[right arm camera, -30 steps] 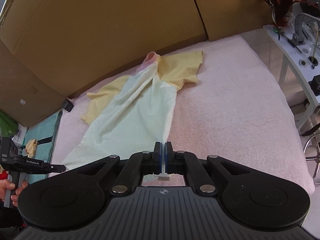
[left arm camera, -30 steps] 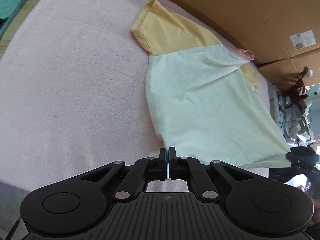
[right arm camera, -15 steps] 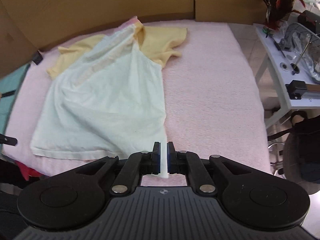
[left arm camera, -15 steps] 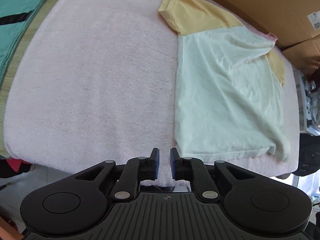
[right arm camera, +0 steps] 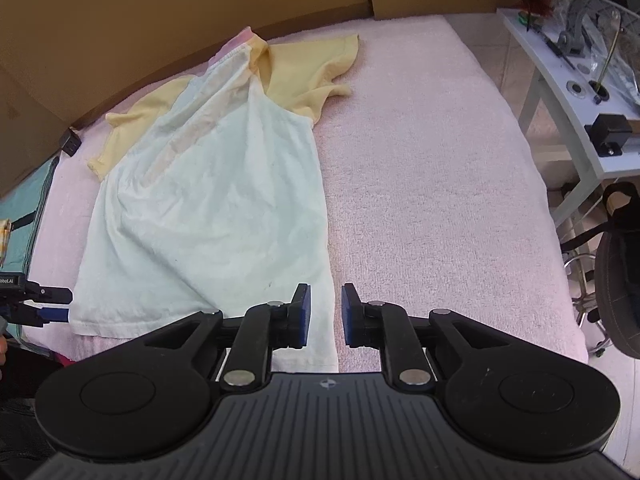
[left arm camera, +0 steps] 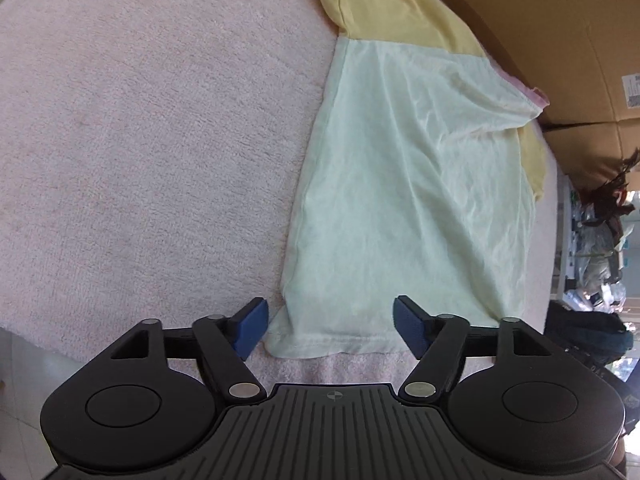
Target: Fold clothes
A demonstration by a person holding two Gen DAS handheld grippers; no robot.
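a thin, creased mint shirt (right arm camera: 208, 200) with yellow sleeves lies flat on a fuzzy pink towel (right arm camera: 420, 160); left gripper (left arm camera: 330, 330) spread wide at its hem, right gripper (right arm camera: 323, 316) just parting, pads off the cloth between them.

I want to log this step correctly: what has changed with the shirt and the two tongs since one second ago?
Both tongs have just been opening. The left tongs now stand wide around the shirt hem corner; the right tongs are slightly apart, their hem corner released between them. The shirt went from hanging to lying flat. The pink towel is unchanged.
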